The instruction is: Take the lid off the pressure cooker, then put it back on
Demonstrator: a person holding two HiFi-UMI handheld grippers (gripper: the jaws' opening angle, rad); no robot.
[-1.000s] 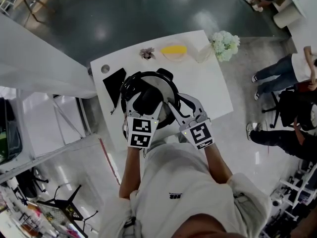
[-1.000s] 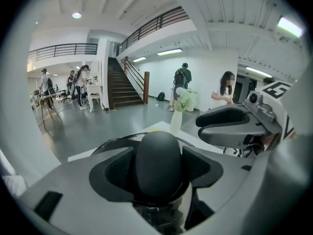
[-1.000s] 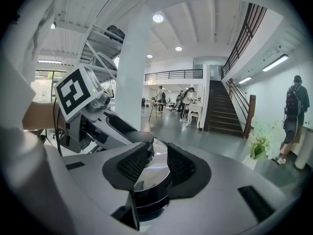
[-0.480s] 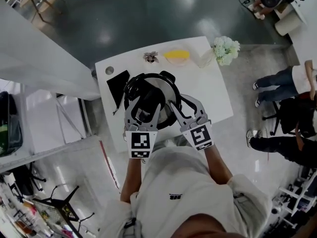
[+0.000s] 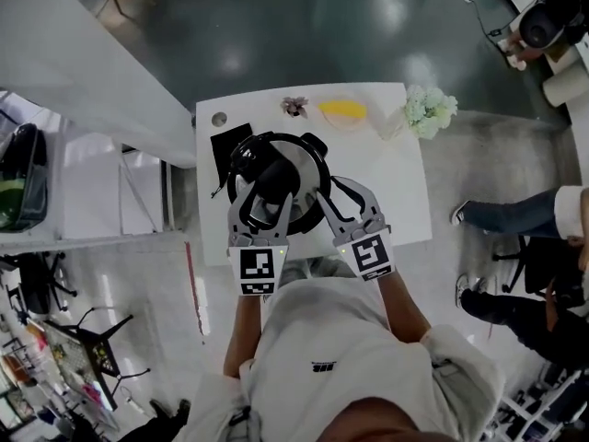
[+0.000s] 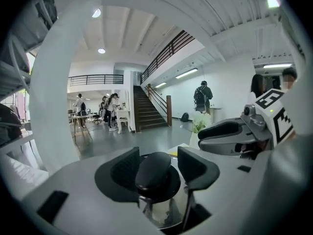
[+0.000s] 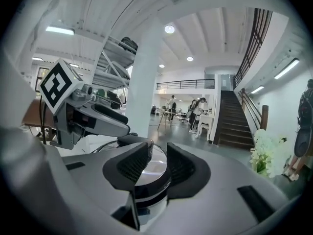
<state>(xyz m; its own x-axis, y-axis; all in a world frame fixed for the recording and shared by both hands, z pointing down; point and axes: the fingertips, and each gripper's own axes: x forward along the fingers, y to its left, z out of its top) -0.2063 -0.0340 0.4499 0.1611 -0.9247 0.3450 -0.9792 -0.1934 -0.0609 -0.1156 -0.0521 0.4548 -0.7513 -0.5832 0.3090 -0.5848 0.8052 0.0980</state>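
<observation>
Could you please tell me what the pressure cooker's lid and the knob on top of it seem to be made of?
The lid looks like polished metal, probably stainless steel: its silvery surface shows bright, mirror-like reflections. The knob is black, smooth and semi-matt, likely plastic: it carries only a soft sheen, so the exact material stays open.

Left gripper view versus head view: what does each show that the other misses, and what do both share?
Only the left gripper view: the staircase and ceiling, and a side-on look at the left gripper, fingers closing with the lid's black knob between them. Only the head view: the table top, black item, left gripper's marker cube. Both: knob, right gripper, white flowers.
</observation>
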